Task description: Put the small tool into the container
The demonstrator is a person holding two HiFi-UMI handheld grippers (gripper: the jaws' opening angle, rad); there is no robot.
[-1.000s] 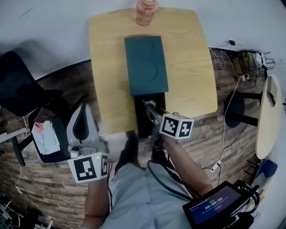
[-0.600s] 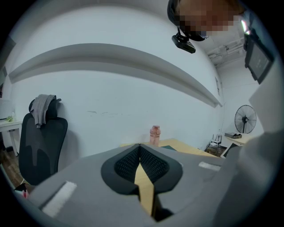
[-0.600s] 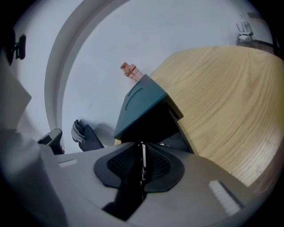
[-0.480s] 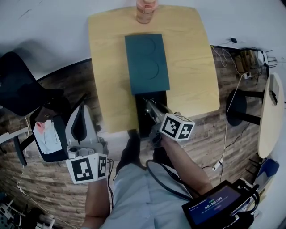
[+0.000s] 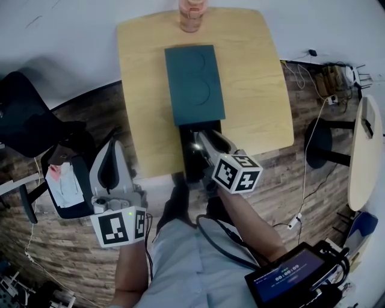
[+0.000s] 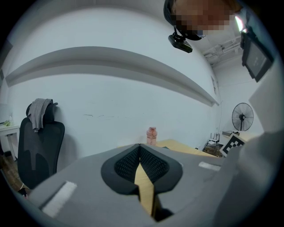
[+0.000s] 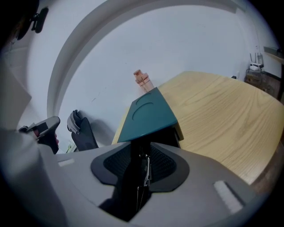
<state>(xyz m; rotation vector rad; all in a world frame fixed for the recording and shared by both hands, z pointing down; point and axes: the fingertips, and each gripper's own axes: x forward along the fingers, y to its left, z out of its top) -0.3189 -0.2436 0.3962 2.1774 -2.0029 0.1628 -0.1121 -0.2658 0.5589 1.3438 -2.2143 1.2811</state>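
A dark open container (image 5: 191, 157) sits at the table's near edge, half covered by a teal lid (image 5: 194, 84). My right gripper (image 5: 203, 139) hangs over its dark opening. In the right gripper view the jaws (image 7: 141, 148) are opening, and a thin metal tool (image 7: 145, 172) stands between them against the right pad, with a dark gap on its left. The teal lid (image 7: 150, 116) lies just ahead. My left gripper (image 5: 112, 149) is held low at the left, off the table, shut with nothing in it (image 6: 140, 148).
A pink bottle (image 5: 192, 15) stands at the far edge of the wooden table (image 5: 258, 90). A black office chair (image 5: 24, 120) and a dark bin with paper (image 5: 63, 186) are at the left. A tablet (image 5: 289, 277) hangs at the lower right.
The right gripper's jaws have spread apart over the container's opening while it stayed nearly in place. The left gripper has not moved.
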